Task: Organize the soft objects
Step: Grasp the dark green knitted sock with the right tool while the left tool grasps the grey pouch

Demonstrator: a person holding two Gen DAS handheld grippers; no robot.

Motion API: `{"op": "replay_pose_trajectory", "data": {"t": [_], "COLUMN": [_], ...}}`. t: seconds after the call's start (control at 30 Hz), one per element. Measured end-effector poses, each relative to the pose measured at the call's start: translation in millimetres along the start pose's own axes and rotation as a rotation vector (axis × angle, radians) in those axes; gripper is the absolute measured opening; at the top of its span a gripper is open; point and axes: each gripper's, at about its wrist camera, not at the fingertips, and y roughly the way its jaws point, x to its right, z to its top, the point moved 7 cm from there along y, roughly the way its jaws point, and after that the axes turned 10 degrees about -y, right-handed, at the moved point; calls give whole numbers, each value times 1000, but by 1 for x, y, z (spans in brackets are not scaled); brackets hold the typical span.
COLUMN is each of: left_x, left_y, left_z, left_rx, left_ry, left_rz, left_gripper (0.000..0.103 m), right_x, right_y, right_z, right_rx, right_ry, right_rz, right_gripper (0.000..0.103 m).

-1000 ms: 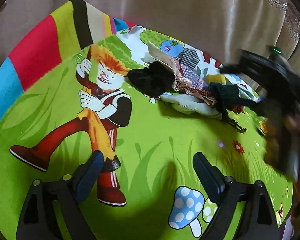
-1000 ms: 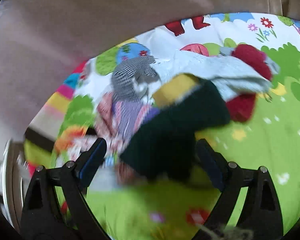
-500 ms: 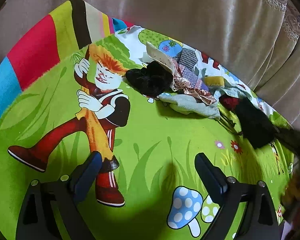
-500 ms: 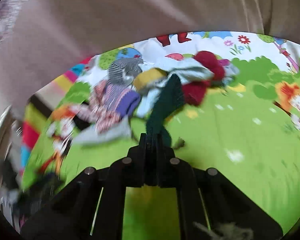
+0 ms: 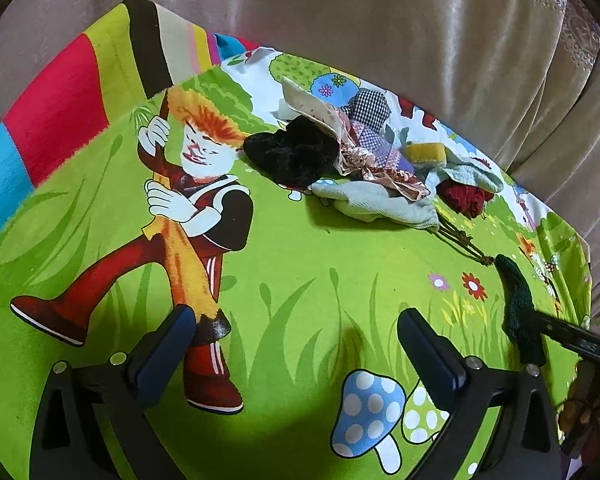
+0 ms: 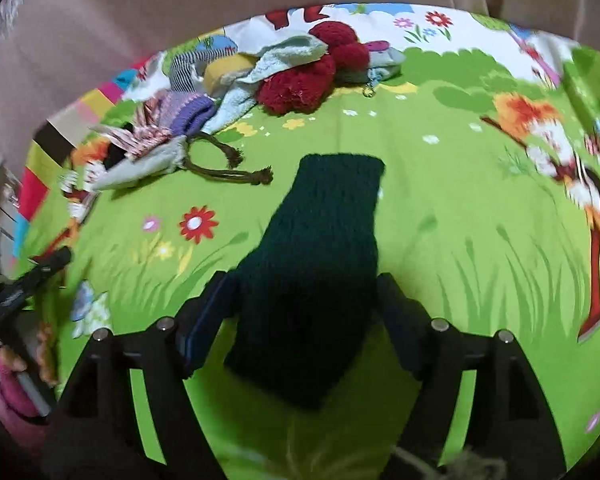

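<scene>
- Lying flat on the green cartoon blanket (image 6: 440, 208), the dark green knitted piece (image 6: 320, 248) sat in the lower middle of the right wrist frame, well apart from the heap of soft things (image 6: 260, 76) at the upper left.
- The right tongs (image 6: 306, 316) stood released, their pads spread to either side of the piece's near end; whether a pad touched the wool I could not tell.
- The left tongs (image 5: 296, 352) hung released over bare blanket, grasping nothing, at the bottom of the left wrist frame.
- In that frame the same knitted piece (image 5: 520, 312) showed at the right edge, and the heap (image 5: 364, 160) in the upper middle.
- Risk, as I judged it: fuzzy knit might cling to a pad and be dragged askew if the right tongs pulled away at a slant.
- A further risk: the brown drawstring (image 6: 228, 164) trailed loose from the grey pouch (image 6: 140, 168), so any grab into the heap could snag it and tow neighbours along.
- The red woolly item (image 6: 312, 76) lay partly under a pale towel (image 6: 276, 56); pulling one would likely disturb the other.
</scene>
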Motion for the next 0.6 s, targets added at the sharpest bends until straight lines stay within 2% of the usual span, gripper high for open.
{"op": "replay_pose_trajectory", "data": {"t": [0.13, 0.2, 0.23, 0.27, 0.3, 0.4, 0.5, 0.6], "left_x": [2, 2, 2, 3, 4, 12, 37, 61], "left_y": [2, 2, 3, 3, 4, 10, 27, 43], "left_z": [-1, -1, -1, -2, -3, -4, 1, 17], "left_rx": [-5, -8, -9, -10, -12, -31, -73, -56], "left_ry": [18, 28, 34, 40, 50, 105, 245, 387], "left_rz": [21, 31, 38, 45, 58, 83, 88, 119], "left_gripper": [103, 103, 103, 103, 103, 103, 103, 103], "right_x": [-11, -12, -12, -13, -15, -17, -18, -17], "right_y": [14, 13, 10, 7, 6, 3, 5, 5], "right_z": [11, 10, 8, 6, 5, 1, 2, 2], "right_rx": [8, 44, 69, 81, 86, 91, 88, 88], "right_ry": [-100, -105, -106, -109, -112, -118, -120, -114], "right_rz": [-104, -111, -108, -94, -86, -94, -91, -80], "right_gripper": [79, 60, 40, 27, 22, 21, 21, 21]}}
